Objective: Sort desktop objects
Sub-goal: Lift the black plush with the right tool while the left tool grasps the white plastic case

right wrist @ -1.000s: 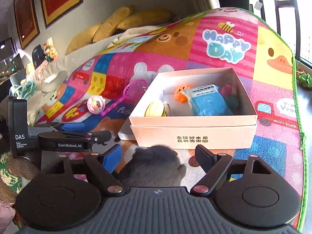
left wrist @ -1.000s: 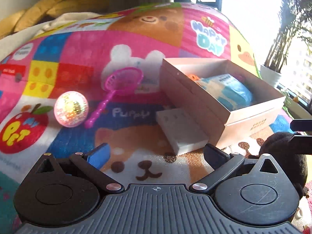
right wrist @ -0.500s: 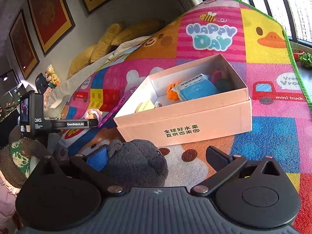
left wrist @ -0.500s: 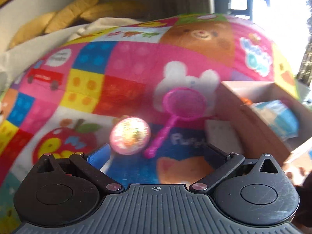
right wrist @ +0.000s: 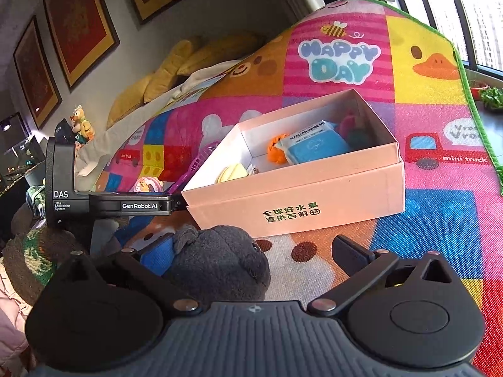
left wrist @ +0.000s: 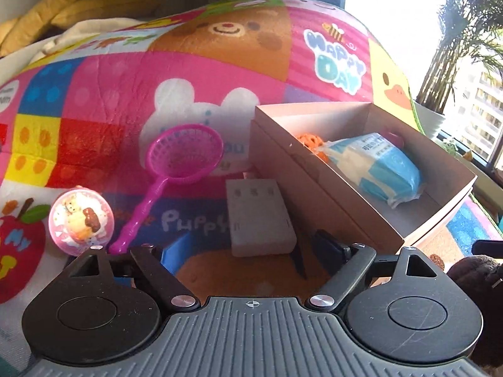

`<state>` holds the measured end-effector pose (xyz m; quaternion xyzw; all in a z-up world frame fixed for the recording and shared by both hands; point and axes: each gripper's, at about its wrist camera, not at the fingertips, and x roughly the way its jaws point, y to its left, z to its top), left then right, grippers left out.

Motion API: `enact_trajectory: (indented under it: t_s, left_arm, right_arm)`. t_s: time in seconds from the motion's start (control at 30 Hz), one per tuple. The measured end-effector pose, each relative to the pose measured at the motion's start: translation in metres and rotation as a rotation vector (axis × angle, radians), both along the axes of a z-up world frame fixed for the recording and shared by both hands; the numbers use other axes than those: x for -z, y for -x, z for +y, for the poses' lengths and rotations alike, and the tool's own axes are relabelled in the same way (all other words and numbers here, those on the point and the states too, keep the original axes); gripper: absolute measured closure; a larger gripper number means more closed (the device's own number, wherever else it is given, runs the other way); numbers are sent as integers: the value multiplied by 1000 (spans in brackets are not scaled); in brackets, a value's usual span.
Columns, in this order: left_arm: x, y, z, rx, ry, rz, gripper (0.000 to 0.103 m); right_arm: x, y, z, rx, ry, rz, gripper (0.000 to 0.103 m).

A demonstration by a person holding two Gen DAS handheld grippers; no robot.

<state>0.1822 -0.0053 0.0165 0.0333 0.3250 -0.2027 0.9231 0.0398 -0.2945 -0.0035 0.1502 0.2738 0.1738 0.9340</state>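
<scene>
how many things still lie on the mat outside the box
4: ball, pink net beside it, white block against the box, and grey plush between the right jaws. More may be hidden.

play mat point(left wrist: 103, 100): patchwork of pink, yellow, blue, red squares; cartoon bear, duck, apple prints
box point(right wrist: 314, 194): pale pink, green printed characters
scoop net point(left wrist: 185, 154): magenta
ball point(left wrist: 81, 222): clear pink, cartoon figure inside
plush toy point(right wrist: 220, 260): dark grey
packet point(left wrist: 374, 166): blue and white
flat block point(left wrist: 259, 220): white
cushions point(right wrist: 163, 78): mustard yellow
picture frames point(right wrist: 78, 28): red, gold edge
</scene>
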Motion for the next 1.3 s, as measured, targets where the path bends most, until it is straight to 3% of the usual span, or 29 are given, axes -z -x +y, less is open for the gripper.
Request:
enact_trajectory:
  t_s: [0.33, 0.53, 0.6, 0.73, 0.87, 1.0, 1.07, 1.17, 1.3]
  left_arm:
    - [8, -11, -4, 26, -22, -9, 7]
    - [11, -18, 2, -121, -164, -42, 11]
    - [10, -20, 5, -147, -169, -50, 11]
    - [7, -17, 1, -6, -148, -82, 11]
    - [8, -27, -3, 86, -161, -97, 20]
    - [10, -41, 2, 71, -107, -56, 22]
    - [10, -44, 2, 52, -114, -38, 43]
    - [8, -34, 7, 16, -123, -21, 48]
    - [4, 6, 18, 2, -133, -2, 49]
  right_arm:
    - [0, 0, 0, 3, 1, 3, 0]
    - [-1, 2, 1, 12, 5, 0, 0]
    - [-1, 2, 1, 11, 5, 0, 0]
    - [0, 2, 1, 13, 1, 2, 0]
    - [1, 1, 1, 11, -2, 6, 0]
    - [2, 0, -1, 13, -14, 15, 0]
    - [3, -2, -2, 13, -26, 23, 0]
    - [3, -2, -3, 18, -33, 29, 0]
    - [1, 1, 1, 20, -1, 9, 0]
